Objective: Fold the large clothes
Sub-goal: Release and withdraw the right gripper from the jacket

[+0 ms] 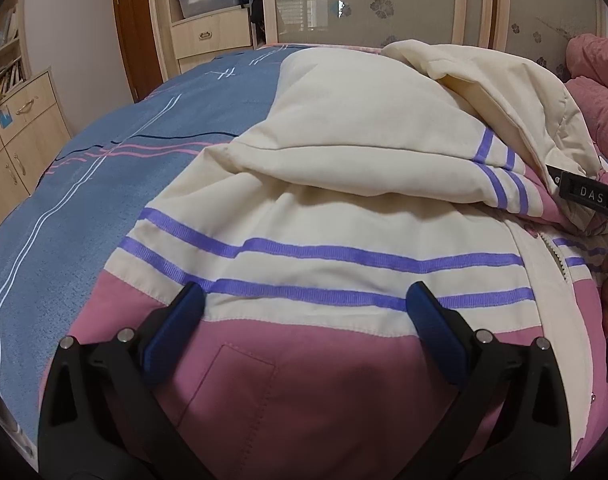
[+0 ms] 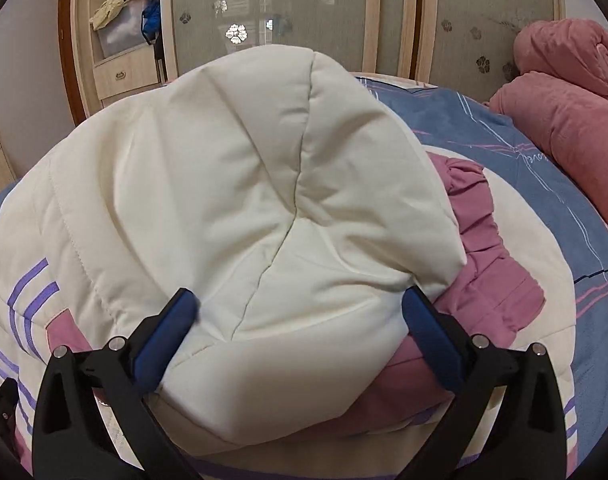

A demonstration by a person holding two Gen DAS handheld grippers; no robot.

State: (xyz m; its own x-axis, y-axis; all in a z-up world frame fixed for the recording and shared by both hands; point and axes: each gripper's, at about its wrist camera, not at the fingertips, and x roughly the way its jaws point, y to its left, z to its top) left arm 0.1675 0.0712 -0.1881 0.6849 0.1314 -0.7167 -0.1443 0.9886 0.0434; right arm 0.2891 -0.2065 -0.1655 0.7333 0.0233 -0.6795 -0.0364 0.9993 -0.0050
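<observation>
One jacket point(image 1: 344, 208) on the bed point(image 1: 84, 208); both hand-held grippers, left point(image 1: 304, 300) and right point(image 2: 300, 308), gape open, seemingly gripping nothing.

A bed point(image 1: 104, 208) fills both views, covered by a blue sheet point(image 2: 544, 184) with thin pink and white lines. A cream, pink and purple-striped jacket point(image 1: 324, 208) lies spread across its middle. At the upper right of the frame, rolled pink bedding point(image 2: 564, 120) rests on the sheet.
</observation>
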